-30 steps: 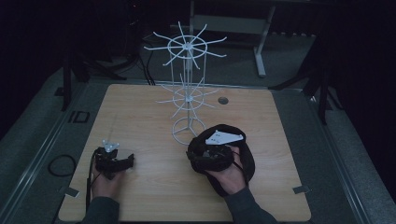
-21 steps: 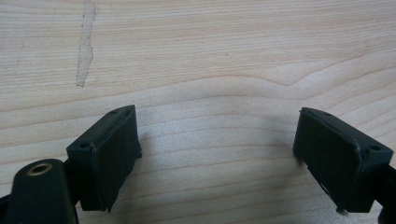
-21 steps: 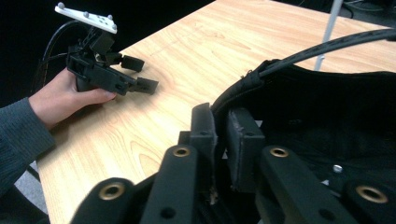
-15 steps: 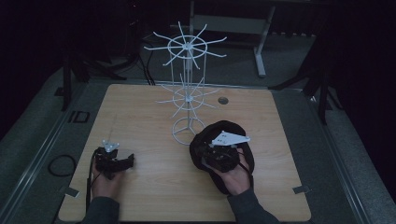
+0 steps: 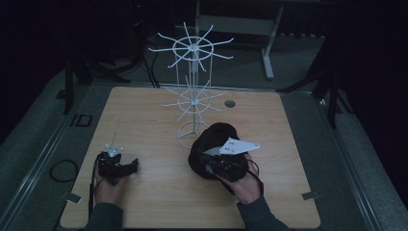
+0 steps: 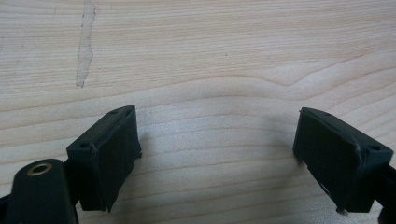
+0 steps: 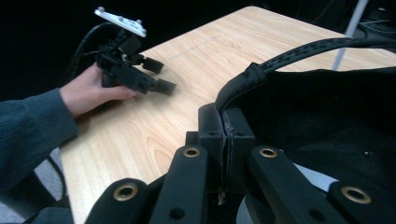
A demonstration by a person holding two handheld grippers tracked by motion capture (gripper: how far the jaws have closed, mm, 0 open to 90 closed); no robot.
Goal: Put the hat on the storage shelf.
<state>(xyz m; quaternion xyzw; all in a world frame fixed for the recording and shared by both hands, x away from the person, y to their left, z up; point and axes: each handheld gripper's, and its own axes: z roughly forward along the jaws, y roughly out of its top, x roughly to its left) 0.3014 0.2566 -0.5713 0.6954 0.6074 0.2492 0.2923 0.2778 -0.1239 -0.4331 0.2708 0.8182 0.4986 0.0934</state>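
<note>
Now the right gripper (image 7: 226, 140) has just closed its jaws on the black cap's (image 5: 211, 144) rim, seemingly ready to lift it; the left gripper (image 6: 215, 149) rests wide apart on the table (image 5: 144, 110), white rack (image 5: 192, 96) beyond.

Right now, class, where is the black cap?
In the high view the black cap lies right of centre on the table, by the white wire rack's base, its edge pinched by the right gripper.
</note>
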